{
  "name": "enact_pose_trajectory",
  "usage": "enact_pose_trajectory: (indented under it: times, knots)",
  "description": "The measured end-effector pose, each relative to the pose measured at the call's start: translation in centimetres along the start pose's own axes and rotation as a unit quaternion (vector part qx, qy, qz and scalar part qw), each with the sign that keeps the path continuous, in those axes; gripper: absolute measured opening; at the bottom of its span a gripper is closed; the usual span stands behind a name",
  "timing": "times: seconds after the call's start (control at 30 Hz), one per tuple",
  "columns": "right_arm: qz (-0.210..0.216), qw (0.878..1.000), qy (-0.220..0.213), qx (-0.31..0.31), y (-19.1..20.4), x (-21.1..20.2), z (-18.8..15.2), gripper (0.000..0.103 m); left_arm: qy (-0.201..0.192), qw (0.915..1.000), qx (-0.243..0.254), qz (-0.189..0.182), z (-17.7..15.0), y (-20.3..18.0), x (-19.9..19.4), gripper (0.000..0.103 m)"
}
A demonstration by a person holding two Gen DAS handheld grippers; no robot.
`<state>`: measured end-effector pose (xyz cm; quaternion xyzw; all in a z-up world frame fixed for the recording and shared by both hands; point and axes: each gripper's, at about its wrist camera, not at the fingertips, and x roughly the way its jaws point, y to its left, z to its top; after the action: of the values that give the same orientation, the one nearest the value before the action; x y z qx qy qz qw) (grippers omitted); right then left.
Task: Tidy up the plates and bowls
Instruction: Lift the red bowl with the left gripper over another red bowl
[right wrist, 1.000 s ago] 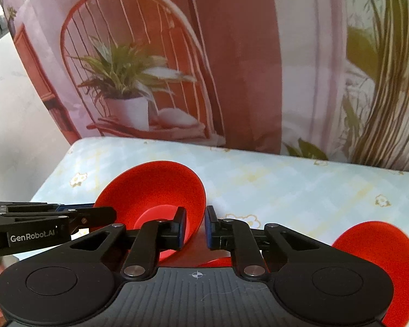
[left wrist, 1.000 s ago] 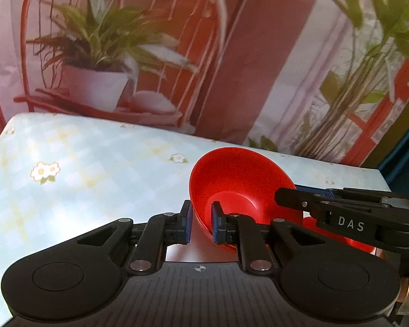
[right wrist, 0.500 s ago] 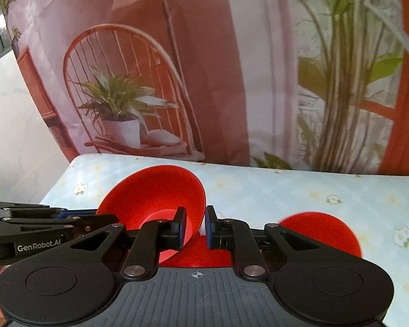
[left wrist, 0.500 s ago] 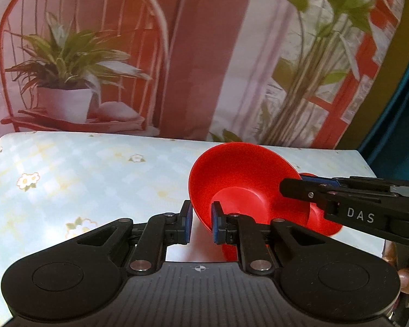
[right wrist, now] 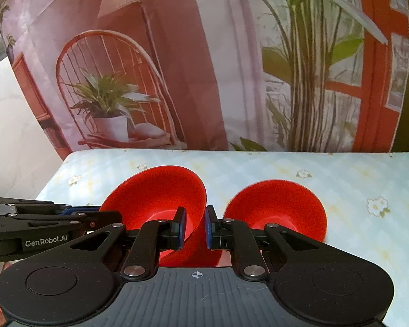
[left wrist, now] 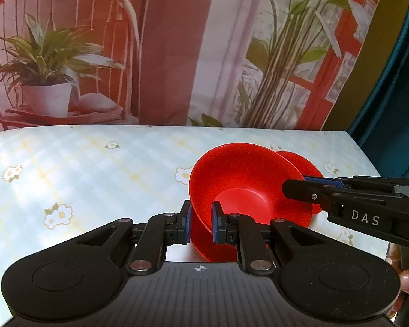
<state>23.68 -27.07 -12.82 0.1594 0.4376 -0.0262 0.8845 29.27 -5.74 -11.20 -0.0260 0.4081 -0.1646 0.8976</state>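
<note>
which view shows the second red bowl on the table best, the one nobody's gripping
The right wrist view: the second red bowl sits in the open on the tablecloth, its whole inside visible. In the left wrist view only its far edge peeks out behind the held bowl.

Red bowl (left wrist: 245, 179) tilted, mouth toward far side, rim pinched on both sides, raised above tabletop. Second red bowl (right wrist: 275, 207) just beside it, partly hidden behind it in left view.

Red bowl (left wrist: 240, 179): smooth plastic, slight sheen. Second bowl (right wrist: 280, 207) looks the same. Left tool (left wrist: 200, 224): matt black plastic, blue pads, shiny metal pins. Desk (left wrist: 95, 169): glossy floral covering.
</note>
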Motion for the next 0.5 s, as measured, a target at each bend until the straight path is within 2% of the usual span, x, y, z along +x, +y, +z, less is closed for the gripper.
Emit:
enact_pose_trajectory:
  times: [0.5]
  knots:
    - [-0.005, 1.000, 0.020, 0.010, -1.0, 0.6, -0.8, 0.013, 0.027, 0.9994, 0.019, -0.002, -0.2, -0.3, 1.3, 0.016]
